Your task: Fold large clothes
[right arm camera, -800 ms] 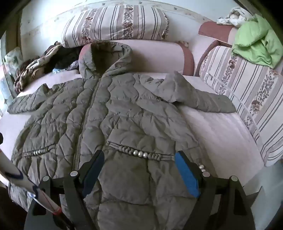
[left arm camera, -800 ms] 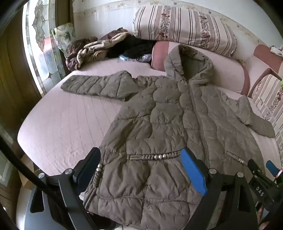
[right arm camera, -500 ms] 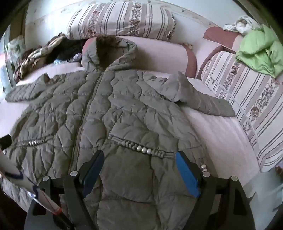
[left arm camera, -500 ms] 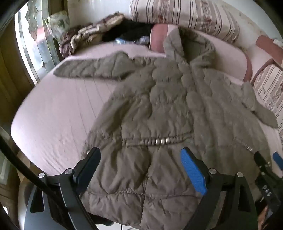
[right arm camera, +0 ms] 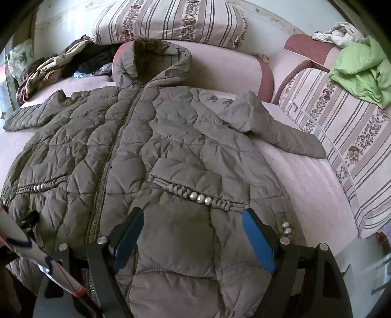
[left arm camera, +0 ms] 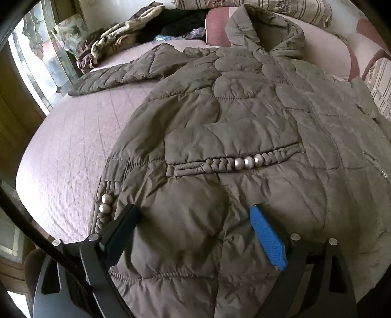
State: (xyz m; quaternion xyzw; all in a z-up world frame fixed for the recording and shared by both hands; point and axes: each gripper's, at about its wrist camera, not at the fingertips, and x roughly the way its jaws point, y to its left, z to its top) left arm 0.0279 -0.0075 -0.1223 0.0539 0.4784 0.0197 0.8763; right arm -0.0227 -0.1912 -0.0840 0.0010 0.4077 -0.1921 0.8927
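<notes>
A large olive-brown quilted hooded coat [left arm camera: 244,117] lies face up and spread flat on a pink bed [left arm camera: 63,151], hood toward the pillows, both sleeves out to the sides. It also fills the right wrist view [right arm camera: 176,151]. My left gripper [left arm camera: 195,220] is open, low over the coat's lower left front, close to the hem. My right gripper [right arm camera: 193,225] is open, low over the lower right front, just below the beaded pocket trim [right arm camera: 200,197]. Neither holds fabric.
Striped pillows [right arm camera: 171,22] lean at the head of the bed. A heap of clothes [left arm camera: 122,36] lies at the far left corner by a window [left arm camera: 31,56]. A striped cushion [right arm camera: 342,137] with a green garment [right arm camera: 359,71] stands on the right.
Both grippers have moved down and forward toward the coat's lower part. The coat fills more of each view. Both stay open.
</notes>
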